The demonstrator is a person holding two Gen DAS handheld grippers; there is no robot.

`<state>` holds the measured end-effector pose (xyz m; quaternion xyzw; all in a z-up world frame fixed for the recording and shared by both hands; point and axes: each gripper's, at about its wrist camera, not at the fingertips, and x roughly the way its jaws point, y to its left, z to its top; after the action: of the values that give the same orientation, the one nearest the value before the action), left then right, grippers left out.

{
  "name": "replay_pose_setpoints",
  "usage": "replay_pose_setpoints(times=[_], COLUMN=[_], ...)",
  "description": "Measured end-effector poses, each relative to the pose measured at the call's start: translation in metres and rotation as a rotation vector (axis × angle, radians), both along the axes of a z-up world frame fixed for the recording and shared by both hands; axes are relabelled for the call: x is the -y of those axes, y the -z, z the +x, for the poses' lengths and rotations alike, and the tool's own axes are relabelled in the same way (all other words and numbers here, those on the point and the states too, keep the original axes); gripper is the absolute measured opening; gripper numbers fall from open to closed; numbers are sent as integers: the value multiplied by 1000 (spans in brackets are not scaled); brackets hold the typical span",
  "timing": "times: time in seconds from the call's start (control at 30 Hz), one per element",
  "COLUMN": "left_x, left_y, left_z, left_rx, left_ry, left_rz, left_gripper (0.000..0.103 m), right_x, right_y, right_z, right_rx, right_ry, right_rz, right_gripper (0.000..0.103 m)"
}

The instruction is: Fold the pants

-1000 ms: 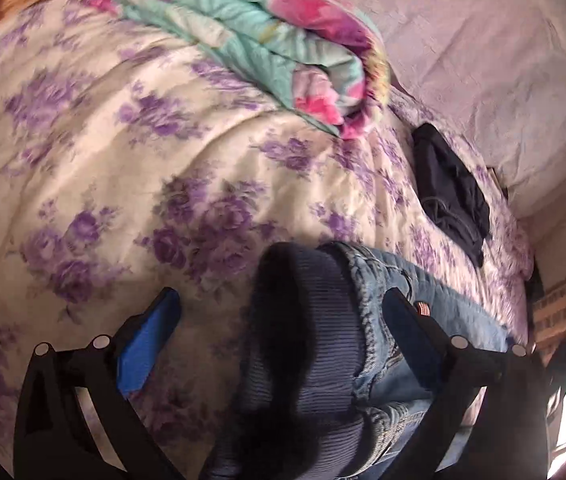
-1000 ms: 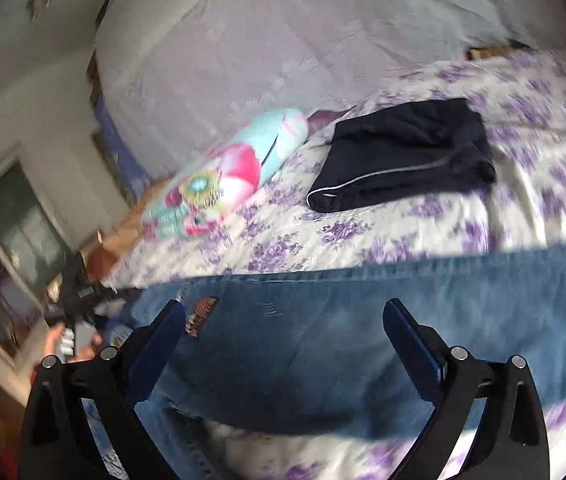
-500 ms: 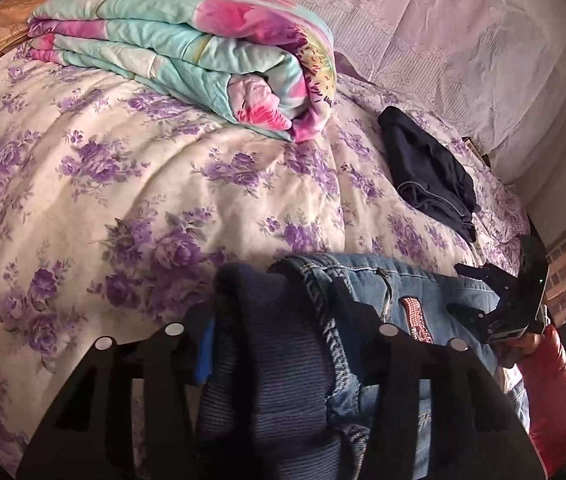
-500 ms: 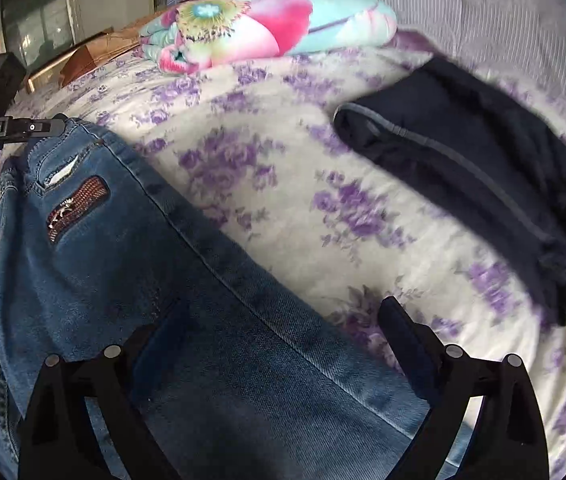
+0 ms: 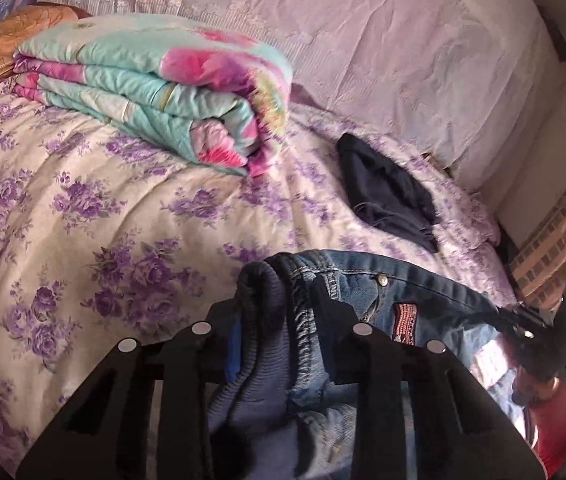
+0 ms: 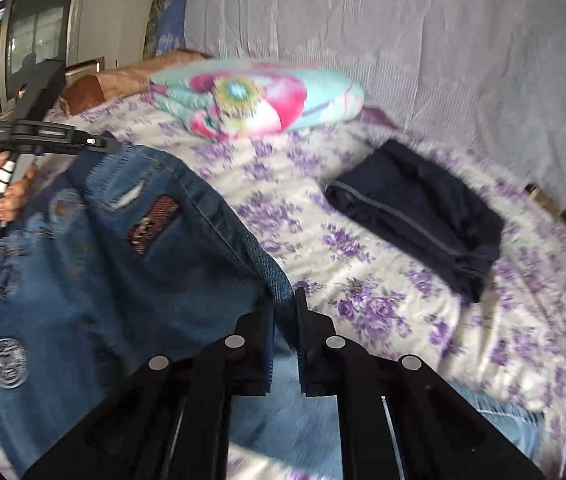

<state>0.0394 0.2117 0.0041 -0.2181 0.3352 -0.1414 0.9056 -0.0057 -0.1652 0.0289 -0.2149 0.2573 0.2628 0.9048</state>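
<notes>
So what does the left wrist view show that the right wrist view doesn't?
Only the left wrist view: the ribbed dark waistband that the left tool pinches, and the jeans' button.

Only the right wrist view: the round patch on the denim, the leg edge gripped by the right tool, and the window.

Both: the jeans, folded quilt, dark folded garment, floral bedspread.
</notes>
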Motion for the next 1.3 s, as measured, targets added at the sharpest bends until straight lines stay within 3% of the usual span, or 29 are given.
replay_pose_setpoints(times=[0.1, 0.2, 0.23, 0.3, 0.37, 0.4, 0.47, 0.53, 0.57, 0.63, 0.73, 0.77, 0.83, 0.97, 1.07, 1.13, 1.17, 1.2, 1.3], left_x=[-1, -1, -1, -2, -9, -15, -35, -54, -57, -53, -31, -25, -14, -2, 12, 18, 21, 24, 27], left_y=[-14, -21, -21, -14, 2, 14, 36, 51, 55, 55, 39, 32, 18, 1, 13, 30, 36, 40, 41], left_z=[-28, -57, -71, -97, -127, -142, -167, -191, -200, -210, -211, -208, -199, -181, -163, -153, -151, -150, -157], left_rx=[68, 132, 148, 155, 139, 124, 73, 93, 87, 78, 60, 53, 35, 8, -121, -179, -192, -195, -147], left_ry=[28, 55, 50, 0, -64, -94, -125, -112, -133, -160, -157, -148, -174, -195, -165, -171, -167, -167, -165], left_rz=[-73, -144, -150, -141, -142, -169, -322, -523, -549, -531, -455, -442, -404, -348, -325, -329, -313, -281, -231], left_gripper=[29, 34, 39, 61, 77, 79, 80, 81, 81, 81, 82, 83, 83, 83, 83, 69, 48, 38, 23], right_x=[8, 10, 8, 5, 6, 7, 9, 10, 14, 17, 18, 19, 20, 25, 35, 43, 46, 49, 55], right_y=[-10, 2, 13, 36, 55, 65, 77, 79, 75, 76, 77, 76, 75, 70, 66, 63, 63, 64, 69], right_z=[-64, -129, -150, -180, -196, -201, -202, -200, -197, -191, -194, -197, -206, -209, -205, -202, -201, -201, -203], right_rx=[80, 126, 137, 122, 92, 75, 45, 16, 15, -26, -8, 10, 46, 83, 76, 63, 59, 58, 65], right_ry=[7, -22, -37, -69, -93, -97, -96, -86, -88, -94, -87, -89, -87, -74, -47, -18, -10, -3, 6], right_rz=[41, 51, 39, 23, 20, 15, 7, 15, 47, 69, 72, 73, 77, 98, 141, 162, 158, 145, 49], right_gripper=[10, 9, 9, 9, 4, 4, 4, 4, 4, 5, 8, 14, 42, 43, 43, 43, 43, 43, 43])
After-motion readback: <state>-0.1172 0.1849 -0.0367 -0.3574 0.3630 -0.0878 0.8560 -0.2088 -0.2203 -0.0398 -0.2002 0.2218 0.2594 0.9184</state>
